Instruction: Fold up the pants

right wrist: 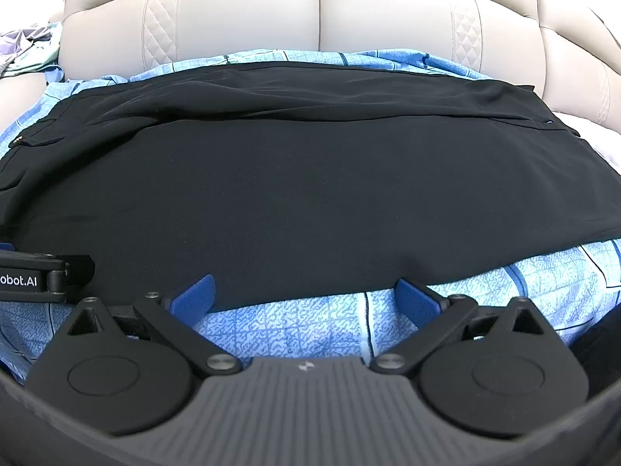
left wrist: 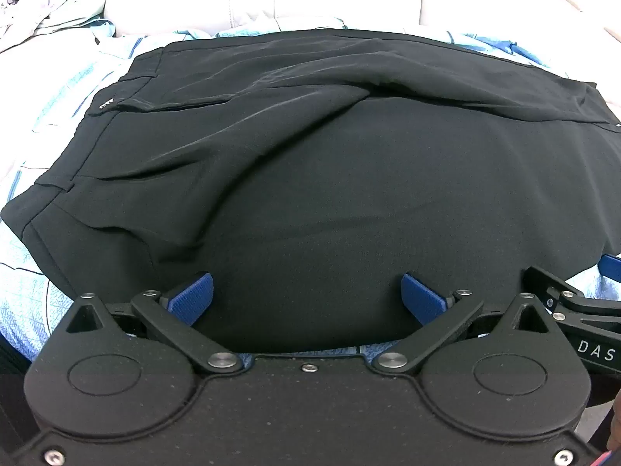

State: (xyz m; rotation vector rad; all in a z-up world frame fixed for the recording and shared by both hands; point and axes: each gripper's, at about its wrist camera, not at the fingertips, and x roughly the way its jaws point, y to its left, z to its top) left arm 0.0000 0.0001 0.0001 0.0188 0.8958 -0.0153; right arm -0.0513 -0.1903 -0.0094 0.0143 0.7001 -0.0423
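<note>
Black pants (left wrist: 330, 178) lie folded lengthwise on a blue patterned sheet (left wrist: 35, 295), waistband at the left (left wrist: 104, 108). They also fill the right wrist view (right wrist: 302, 178). My left gripper (left wrist: 306, 295) is open, its blue pads (left wrist: 192, 297) wide apart over the pants' near edge. My right gripper (right wrist: 306, 299) is open, its pads (right wrist: 417, 301) wide apart at the near hem, over the sheet (right wrist: 310, 326). Neither holds cloth. The right gripper shows at the right edge of the left wrist view (left wrist: 574, 303); the left gripper shows at the left edge of the right wrist view (right wrist: 39, 275).
A cream quilted sofa back (right wrist: 318, 11) rises behind the pants. A heap of pale clothes (left wrist: 42, 4) lies at the far left, also seen in the right wrist view (right wrist: 23, 50).
</note>
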